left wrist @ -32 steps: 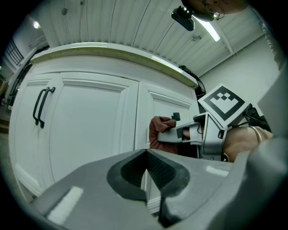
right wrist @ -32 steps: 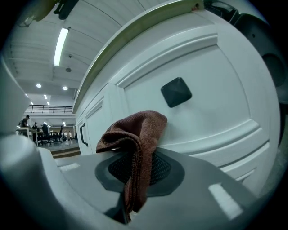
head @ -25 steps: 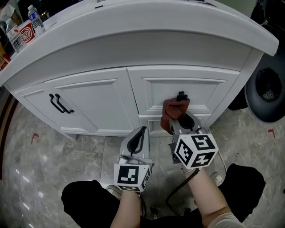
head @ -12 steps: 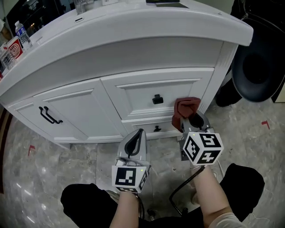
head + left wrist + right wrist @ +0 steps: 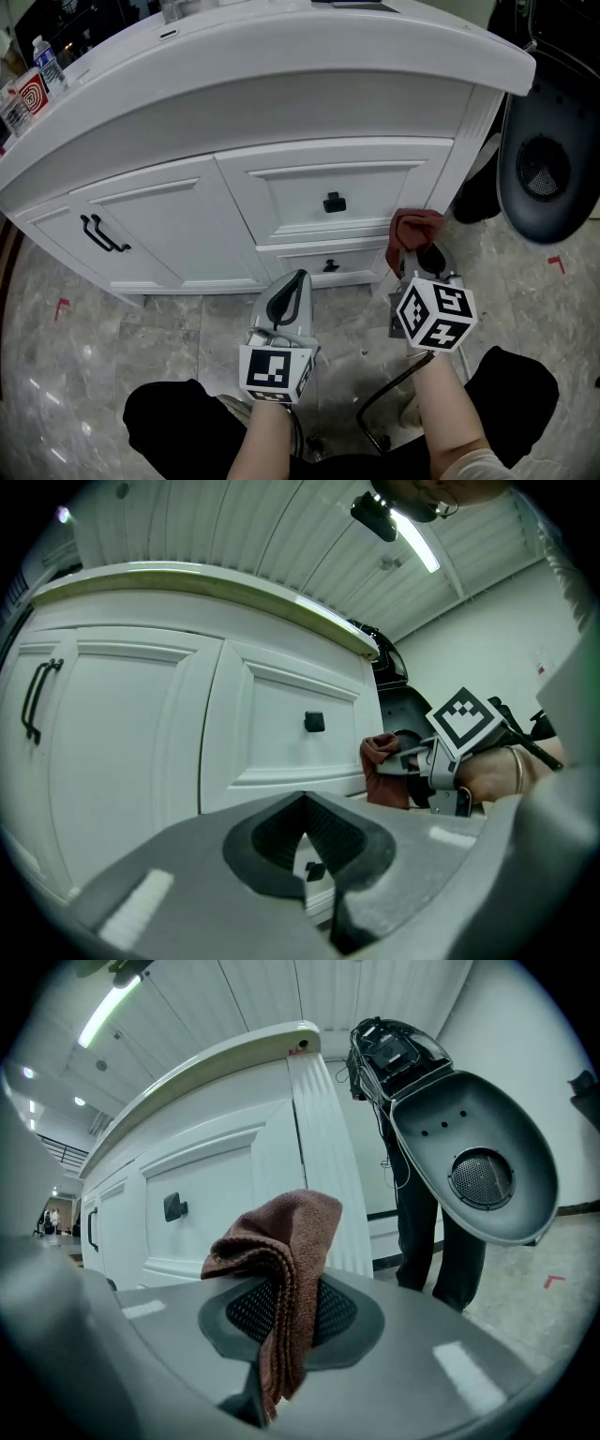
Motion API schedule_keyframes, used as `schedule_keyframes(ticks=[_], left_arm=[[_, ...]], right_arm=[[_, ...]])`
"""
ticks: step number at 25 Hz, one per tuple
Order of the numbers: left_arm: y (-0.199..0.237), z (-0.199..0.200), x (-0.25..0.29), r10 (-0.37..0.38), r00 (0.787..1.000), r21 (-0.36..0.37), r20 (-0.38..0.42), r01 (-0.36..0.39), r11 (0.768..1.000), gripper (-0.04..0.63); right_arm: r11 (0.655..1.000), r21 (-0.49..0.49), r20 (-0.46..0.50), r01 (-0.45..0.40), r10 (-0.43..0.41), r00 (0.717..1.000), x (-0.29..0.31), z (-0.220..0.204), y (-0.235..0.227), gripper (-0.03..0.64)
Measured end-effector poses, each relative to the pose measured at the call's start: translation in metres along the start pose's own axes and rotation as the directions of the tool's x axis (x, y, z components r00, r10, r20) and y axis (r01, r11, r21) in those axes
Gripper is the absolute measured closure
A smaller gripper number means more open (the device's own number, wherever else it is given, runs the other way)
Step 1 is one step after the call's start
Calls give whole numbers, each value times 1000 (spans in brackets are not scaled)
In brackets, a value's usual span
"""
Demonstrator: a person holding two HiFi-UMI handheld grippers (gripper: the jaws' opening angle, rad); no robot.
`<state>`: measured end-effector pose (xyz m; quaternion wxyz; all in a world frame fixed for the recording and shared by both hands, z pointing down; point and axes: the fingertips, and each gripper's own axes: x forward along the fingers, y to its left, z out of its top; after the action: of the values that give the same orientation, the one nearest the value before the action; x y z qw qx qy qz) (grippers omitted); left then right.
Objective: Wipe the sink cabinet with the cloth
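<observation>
The white sink cabinet (image 5: 187, 225) fills the upper half of the head view, with a black drawer knob (image 5: 334, 202) and a black door handle (image 5: 101, 234). My right gripper (image 5: 417, 255) is shut on a folded reddish-brown cloth (image 5: 415, 228), held at the cabinet's lower right corner post (image 5: 323, 1147). I cannot tell whether the cloth touches the post. In the right gripper view the cloth (image 5: 281, 1241) bulges out above the jaws. My left gripper (image 5: 292, 286) hovers low in front of the drawers, shut and empty (image 5: 305, 803).
A dark grey rounded shell with a grille (image 5: 548, 169) stands right of the cabinet, with dark trouser-like legs (image 5: 422, 1232) behind the corner. Water bottles (image 5: 45, 58) and a red-and-white box (image 5: 28, 94) sit on the counter's far left. The floor is grey marble tile (image 5: 94, 366).
My right gripper has carried the cloth rightward, from just under the drawer knob to the cabinet's right corner post. The left gripper has stayed almost where it was.
</observation>
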<state>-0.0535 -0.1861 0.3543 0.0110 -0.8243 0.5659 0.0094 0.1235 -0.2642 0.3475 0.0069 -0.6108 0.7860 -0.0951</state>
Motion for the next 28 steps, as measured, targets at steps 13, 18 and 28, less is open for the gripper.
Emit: schedule_keyframes(ticks=[13,18,28], left_arm=[[85,-28,-47,166,985,-45,-49,-168,985,595],[101,-35,-58,192,979,-51,-62,-196,979,595],[99,-50,-56,171,981,-47,-90,-176,983,595]], right_arm=[[911,-36,-129,-410,403,906,24,-90,195,535],[885,-10,-163,-465,457,874,41,-119,234,535],[889,14,-170,-457,453,875,47,-129,218,534]])
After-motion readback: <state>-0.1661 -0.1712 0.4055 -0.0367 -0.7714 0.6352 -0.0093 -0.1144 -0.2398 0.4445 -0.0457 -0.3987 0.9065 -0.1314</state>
